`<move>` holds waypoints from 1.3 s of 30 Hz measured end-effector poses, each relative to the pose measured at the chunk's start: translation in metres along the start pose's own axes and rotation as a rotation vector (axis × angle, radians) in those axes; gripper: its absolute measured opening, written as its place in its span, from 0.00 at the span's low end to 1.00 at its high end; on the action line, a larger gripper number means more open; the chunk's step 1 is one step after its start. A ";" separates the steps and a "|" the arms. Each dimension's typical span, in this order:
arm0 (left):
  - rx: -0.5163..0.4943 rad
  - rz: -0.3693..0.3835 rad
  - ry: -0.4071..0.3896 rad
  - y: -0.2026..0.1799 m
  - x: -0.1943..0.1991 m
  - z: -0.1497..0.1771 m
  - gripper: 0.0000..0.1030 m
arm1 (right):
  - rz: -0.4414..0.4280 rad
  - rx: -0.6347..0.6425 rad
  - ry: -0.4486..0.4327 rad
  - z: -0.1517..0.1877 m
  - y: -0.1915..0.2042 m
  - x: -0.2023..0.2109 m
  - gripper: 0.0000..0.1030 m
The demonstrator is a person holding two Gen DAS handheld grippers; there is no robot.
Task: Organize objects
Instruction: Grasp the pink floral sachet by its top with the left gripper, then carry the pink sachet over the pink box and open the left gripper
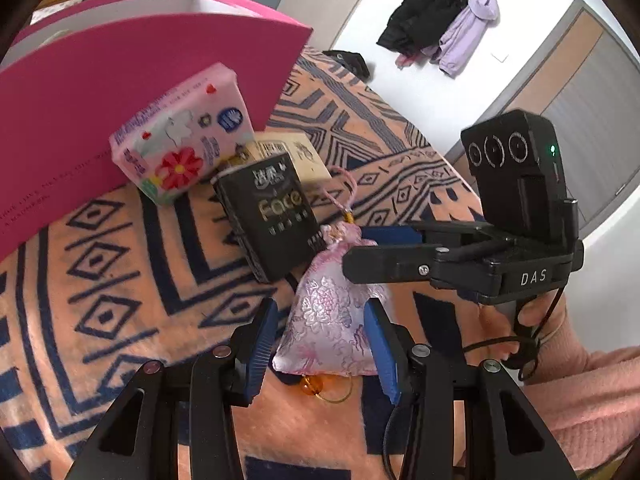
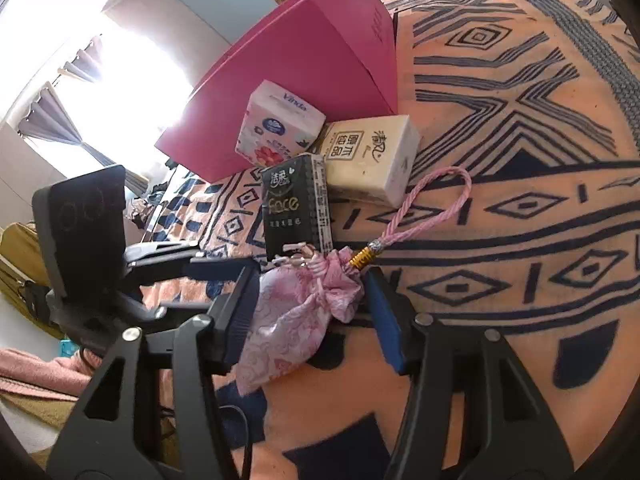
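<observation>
Your pink floral satin pouch [image 1: 332, 316] lies on the peach, navy-patterned blanket [image 1: 120, 280], at six o'clock from the black "Face" tissue pack [image 1: 272, 216]. Your left gripper [image 1: 324, 344] straddles its lower end, pads close, contact unclear. Your right gripper [image 2: 316, 320] spans its neck, pads apart from it.

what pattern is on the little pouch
Pink satin pouch with woven lilac-and-white flowers, clearest in the left wrist view.
</observation>
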State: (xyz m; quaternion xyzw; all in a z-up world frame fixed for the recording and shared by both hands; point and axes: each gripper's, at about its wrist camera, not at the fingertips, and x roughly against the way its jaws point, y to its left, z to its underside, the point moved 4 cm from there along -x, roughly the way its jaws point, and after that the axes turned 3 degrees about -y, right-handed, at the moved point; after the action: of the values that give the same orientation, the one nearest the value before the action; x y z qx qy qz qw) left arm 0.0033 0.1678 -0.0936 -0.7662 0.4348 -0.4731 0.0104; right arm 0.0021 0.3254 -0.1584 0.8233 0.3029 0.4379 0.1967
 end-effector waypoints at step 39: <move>-0.089 -0.093 -0.324 0.001 0.101 -0.128 0.33 | 0.066 0.498 -0.313 -0.135 0.120 0.057 0.21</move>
State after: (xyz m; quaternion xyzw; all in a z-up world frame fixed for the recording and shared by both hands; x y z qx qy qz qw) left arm -0.0735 0.1498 0.0492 -0.8515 0.4120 -0.3235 0.0244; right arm -0.0474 0.2833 0.0194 0.9132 0.3399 0.2240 0.0185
